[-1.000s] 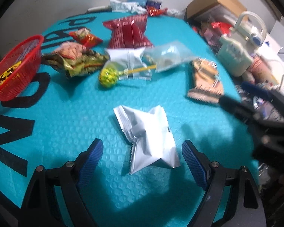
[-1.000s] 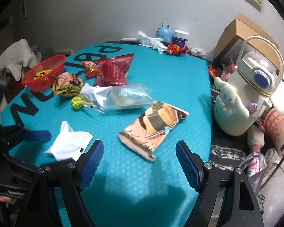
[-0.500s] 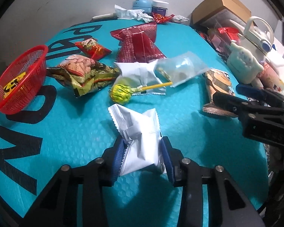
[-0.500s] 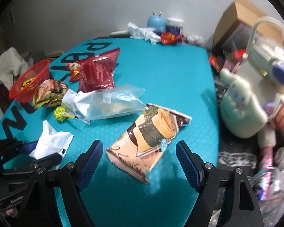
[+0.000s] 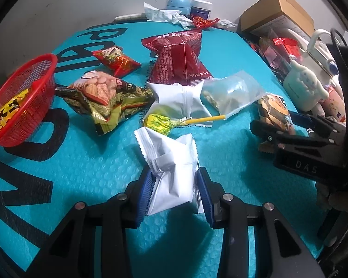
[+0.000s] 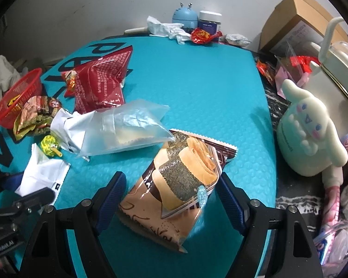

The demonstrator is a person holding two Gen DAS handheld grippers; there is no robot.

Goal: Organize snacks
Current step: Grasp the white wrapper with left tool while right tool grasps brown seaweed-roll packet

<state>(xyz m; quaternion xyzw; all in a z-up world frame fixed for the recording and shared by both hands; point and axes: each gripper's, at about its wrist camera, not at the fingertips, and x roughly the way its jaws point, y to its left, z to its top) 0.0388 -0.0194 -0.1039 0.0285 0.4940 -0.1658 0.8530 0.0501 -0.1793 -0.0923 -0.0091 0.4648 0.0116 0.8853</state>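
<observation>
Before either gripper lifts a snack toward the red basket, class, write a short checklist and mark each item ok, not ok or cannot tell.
1. Left gripper jaws shut on the white packet: ok.
2. Right gripper jaws closed on the seaweed roll packet: not ok, still open around it.
3. Red basket has room: ok, only a yellow packet inside.
4. Lollipop apart from the white packet: cannot tell.

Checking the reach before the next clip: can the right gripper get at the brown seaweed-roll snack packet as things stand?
Probably yes. The right gripper is open with the brown seaweed-roll snack packet lying between its fingers, nothing on top of it. The clear plastic bag meets only its far end. The left gripper, shut on the white foil packet, is off to the side.
</observation>
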